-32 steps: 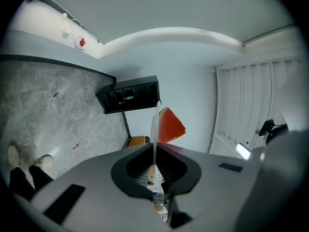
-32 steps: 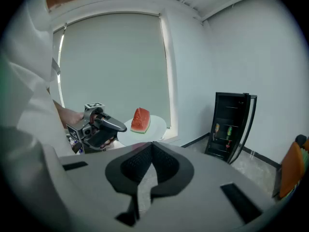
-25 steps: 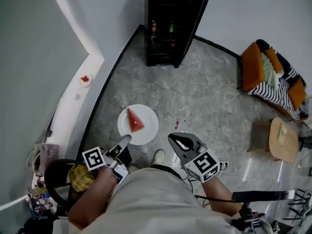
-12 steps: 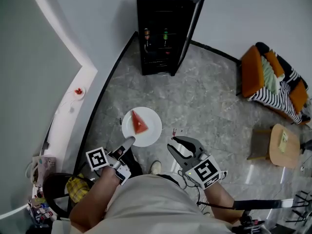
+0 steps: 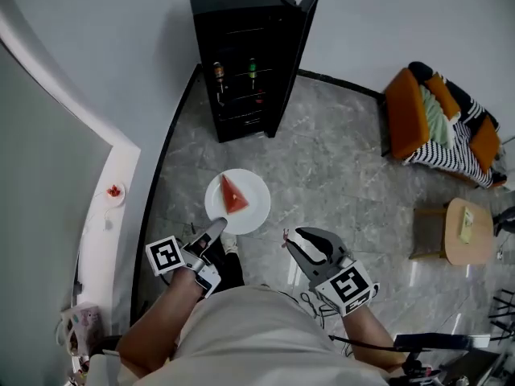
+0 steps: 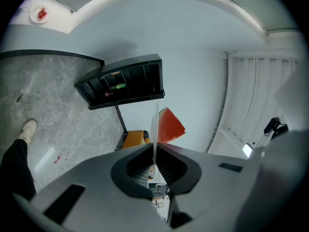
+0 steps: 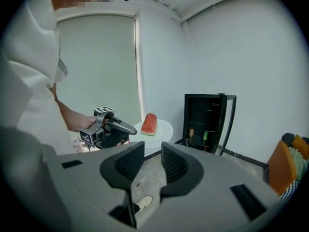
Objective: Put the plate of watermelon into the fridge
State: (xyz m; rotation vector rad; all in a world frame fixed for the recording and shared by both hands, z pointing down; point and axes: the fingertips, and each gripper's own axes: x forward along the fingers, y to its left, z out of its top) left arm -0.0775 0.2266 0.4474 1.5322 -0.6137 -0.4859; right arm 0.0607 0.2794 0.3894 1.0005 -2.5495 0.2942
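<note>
A white plate [image 5: 253, 208] carries one red watermelon wedge [image 5: 232, 195]. My left gripper [image 5: 216, 230] is shut on the plate's near rim and holds it level above the floor. In the left gripper view the plate [image 6: 155, 122] shows edge-on between the jaws, with the wedge [image 6: 170, 125] beside it. My right gripper [image 5: 310, 246] hangs to the right of the plate; its jaws have just been opening and nothing is between them. The black fridge [image 5: 241, 55] stands ahead against the wall with its door [image 5: 302, 51] swung open. The right gripper view shows plate [image 7: 164, 128], wedge [image 7: 149, 123] and fridge [image 7: 207, 122].
Bottles [image 5: 252, 72] stand on a fridge shelf. An orange armchair [image 5: 402, 111] with a striped blanket is at the right, with a small wooden table [image 5: 463, 232] nearer. A white ledge [image 5: 100, 240] along the left wall holds a small dish [image 5: 113, 191]. The floor is grey marble.
The fridge has come nearer and shifted left in the head view as both grippers and the plate moved toward it. The right gripper's jaws have spread apart.
</note>
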